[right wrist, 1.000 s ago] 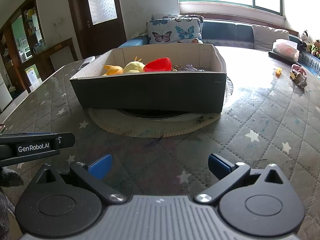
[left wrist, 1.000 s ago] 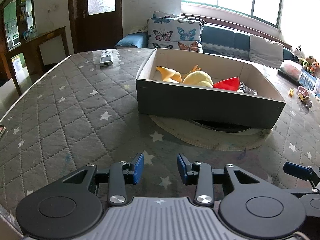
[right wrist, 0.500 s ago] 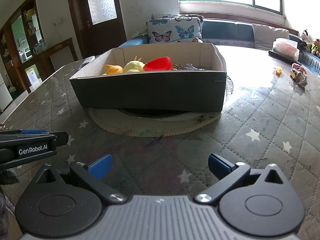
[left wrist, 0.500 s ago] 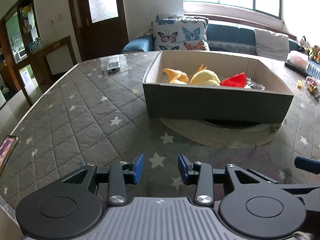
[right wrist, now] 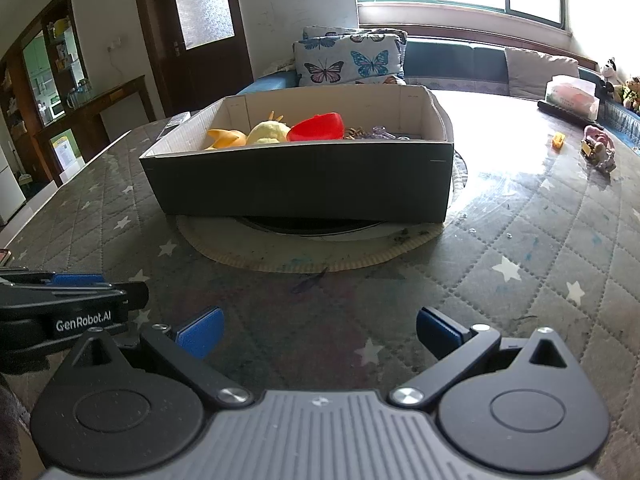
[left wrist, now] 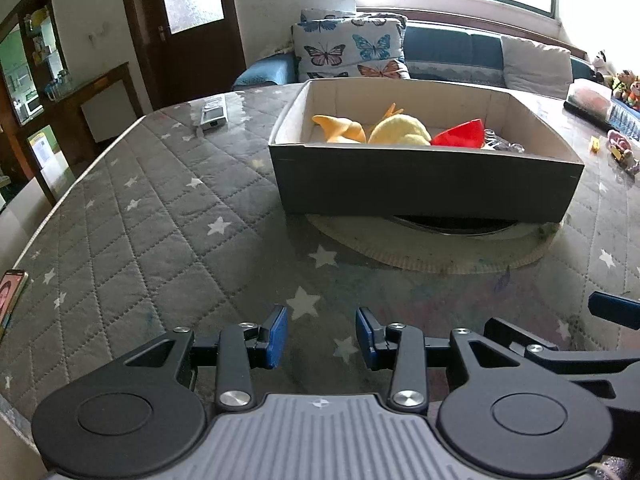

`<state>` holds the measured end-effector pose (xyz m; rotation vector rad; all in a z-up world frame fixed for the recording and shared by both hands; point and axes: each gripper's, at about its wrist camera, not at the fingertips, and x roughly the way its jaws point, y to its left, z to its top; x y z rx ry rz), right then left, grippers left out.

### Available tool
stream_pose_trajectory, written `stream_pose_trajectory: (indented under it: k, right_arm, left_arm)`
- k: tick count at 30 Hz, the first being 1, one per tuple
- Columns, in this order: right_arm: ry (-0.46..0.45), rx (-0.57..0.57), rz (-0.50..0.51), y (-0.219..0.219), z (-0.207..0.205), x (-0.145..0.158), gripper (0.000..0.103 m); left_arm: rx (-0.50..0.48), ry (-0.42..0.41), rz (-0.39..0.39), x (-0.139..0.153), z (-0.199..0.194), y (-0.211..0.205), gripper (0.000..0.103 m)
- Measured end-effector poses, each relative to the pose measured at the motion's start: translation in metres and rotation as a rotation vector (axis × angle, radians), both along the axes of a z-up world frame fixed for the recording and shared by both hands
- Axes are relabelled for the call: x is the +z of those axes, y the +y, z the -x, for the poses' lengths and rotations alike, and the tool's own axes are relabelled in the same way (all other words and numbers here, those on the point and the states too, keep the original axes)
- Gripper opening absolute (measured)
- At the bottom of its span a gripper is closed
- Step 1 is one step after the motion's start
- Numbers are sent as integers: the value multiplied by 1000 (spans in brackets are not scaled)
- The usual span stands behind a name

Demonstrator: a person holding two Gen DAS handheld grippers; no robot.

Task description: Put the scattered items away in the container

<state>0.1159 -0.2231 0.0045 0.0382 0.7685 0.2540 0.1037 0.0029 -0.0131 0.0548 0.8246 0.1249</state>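
Change since earlier: left wrist view has swung and levelled a little, so the box sits more squarely ahead and a phone (left wrist: 10, 300) now shows at the tabletop's left edge; the right wrist view is unchanged.
Left gripper (left wrist: 321, 336): empty, blue pads apart with bare quilted cover between them, low over the near tabletop (left wrist: 160, 240).
Right gripper (right wrist: 319, 330): empty, pads spread wider than the left's, nothing between them, just beside the left gripper.
Container: dark cardboard box (right wrist: 304, 176) resting on a round mat (right wrist: 320, 256), ahead of both grippers.
Already inside: yellow plush toy (left wrist: 400, 130), orange piece (left wrist: 340, 128), red bowl-like item (right wrist: 318, 127), some clear or metallic bits at the right end, too small to name.
Still loose: small yellow piece (right wrist: 558, 140) and a pinkish toy cluster (right wrist: 598, 152) far right on the tabletop, well apart from the box; a remote-like device (left wrist: 212, 114) at the far left.
Stage, as I judge it: between picks, most items boxed, a few stragglers left.
How to do it well: send the right gripper to the right-side pieces, since it is the nearer. Come down from above with pads wide, straddle one small piece at a time, close fully before lifting. Carry over the box wall, not into it, and release low over a bare patch inside.
Risk: tiny pieces may skid on the glossy cover.
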Motion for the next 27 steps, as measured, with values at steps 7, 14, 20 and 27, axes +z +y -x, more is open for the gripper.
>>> stream_pose_trajectory:
  k: [7, 14, 20, 27]
  right_arm:
    - [2, -1, 2, 1, 0, -1, 103]
    - [2, 1, 5, 2, -1, -1, 103]
    - [3, 2, 9, 3, -1, -1, 103]
    - [2, 5, 14, 4, -1, 0, 103]
  left_arm:
    - [-2, -6, -1, 0, 0, 0, 40]
    - [9, -6, -2, -1, -1, 1, 40]
    - [12, -7, 3, 0, -2, 3, 40]
    - [11, -8, 5, 0, -2, 3, 40]
